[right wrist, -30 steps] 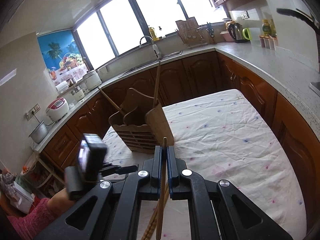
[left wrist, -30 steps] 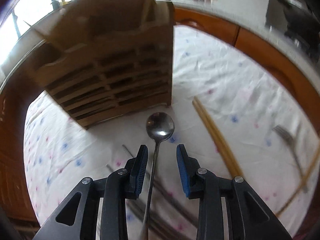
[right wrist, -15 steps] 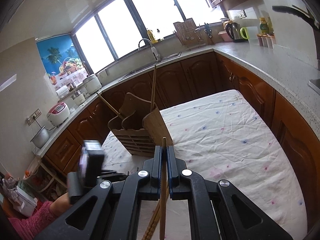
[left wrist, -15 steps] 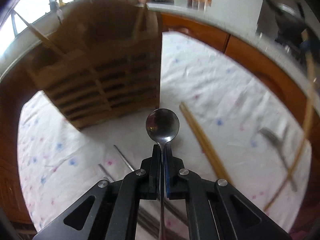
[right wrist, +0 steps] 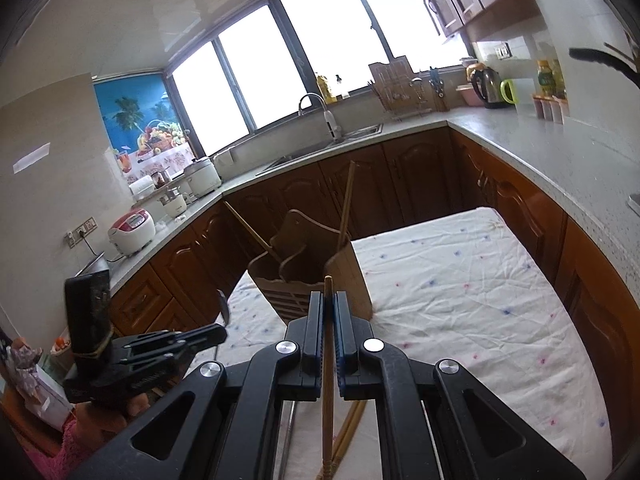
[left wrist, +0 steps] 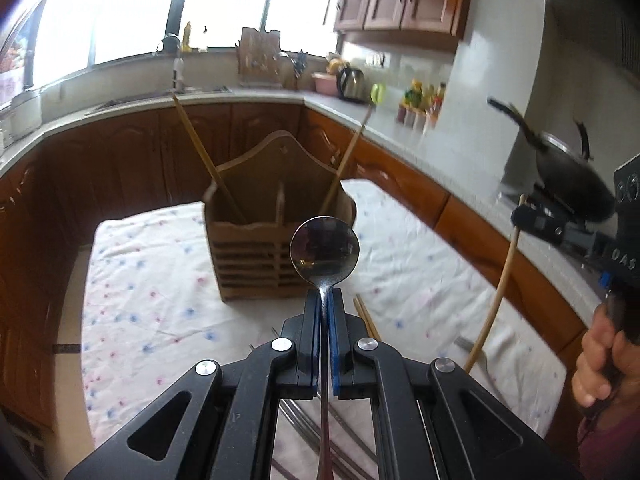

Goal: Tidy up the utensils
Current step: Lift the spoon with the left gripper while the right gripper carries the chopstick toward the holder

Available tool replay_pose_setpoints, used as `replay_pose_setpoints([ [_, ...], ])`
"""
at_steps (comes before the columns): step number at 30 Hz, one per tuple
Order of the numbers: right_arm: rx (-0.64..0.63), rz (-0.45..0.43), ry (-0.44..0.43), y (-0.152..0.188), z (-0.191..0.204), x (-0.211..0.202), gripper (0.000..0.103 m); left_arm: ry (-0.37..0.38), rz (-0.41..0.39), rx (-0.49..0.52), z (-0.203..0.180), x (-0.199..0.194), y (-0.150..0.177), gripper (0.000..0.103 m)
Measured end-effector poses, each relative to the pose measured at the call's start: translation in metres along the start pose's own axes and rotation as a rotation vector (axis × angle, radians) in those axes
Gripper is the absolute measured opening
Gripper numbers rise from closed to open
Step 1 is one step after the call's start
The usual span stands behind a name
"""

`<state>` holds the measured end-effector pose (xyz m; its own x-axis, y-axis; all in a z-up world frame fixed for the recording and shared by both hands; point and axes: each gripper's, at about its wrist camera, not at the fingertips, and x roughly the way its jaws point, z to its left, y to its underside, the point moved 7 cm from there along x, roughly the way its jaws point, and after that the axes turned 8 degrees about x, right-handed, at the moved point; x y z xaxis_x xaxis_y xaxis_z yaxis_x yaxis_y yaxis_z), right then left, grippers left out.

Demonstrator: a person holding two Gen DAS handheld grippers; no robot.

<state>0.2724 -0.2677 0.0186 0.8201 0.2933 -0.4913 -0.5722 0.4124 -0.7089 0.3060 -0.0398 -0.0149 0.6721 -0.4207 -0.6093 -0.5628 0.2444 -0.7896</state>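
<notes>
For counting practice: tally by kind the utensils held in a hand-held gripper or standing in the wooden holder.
Spoon: 1, in the left hand-held gripper
Wooden chopsticks: 3, two standing in the wooden holder, one in the right hand-held gripper
Total: 4

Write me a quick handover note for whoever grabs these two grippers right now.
Left gripper: shut on the shiny metal spoon, lifted, bowl forward.
Right gripper: shut on one long wooden chopstick.
Slatted wooden utensil holder stands on the dotted white tablecloth; two chopsticks already lean in it.
Left to do: drop in the spoon and held chopstick, then collect the chopsticks and metal fork lying on the cloth.
</notes>
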Motion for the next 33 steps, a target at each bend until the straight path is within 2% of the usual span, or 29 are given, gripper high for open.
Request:
replay_pose_setpoints([
  [4,-0.023,-0.02,-0.006,-0.008,0.011,0.0,0.005,-0.016,-0.059,-0.028,0.007,-0.023,-0.003,0.002],
  [17,-0.071,-0.1,-0.036,-0.034,0.04,0.002,0.005,-0.054,-0.178,-0.109,0.035,-0.045,-0.016,0.002],
  [27,-0.074,-0.185,-0.053,-0.066,0.051,0.01,0.005,-0.108,-0.271,-0.15,0.058,-0.032,-0.045,0.002],
  [33,-0.082,-0.247,-0.054,-0.093,0.057,0.019,0.005,-0.172,-0.333,-0.144,0.069,-0.007,-0.066,0.002],
])
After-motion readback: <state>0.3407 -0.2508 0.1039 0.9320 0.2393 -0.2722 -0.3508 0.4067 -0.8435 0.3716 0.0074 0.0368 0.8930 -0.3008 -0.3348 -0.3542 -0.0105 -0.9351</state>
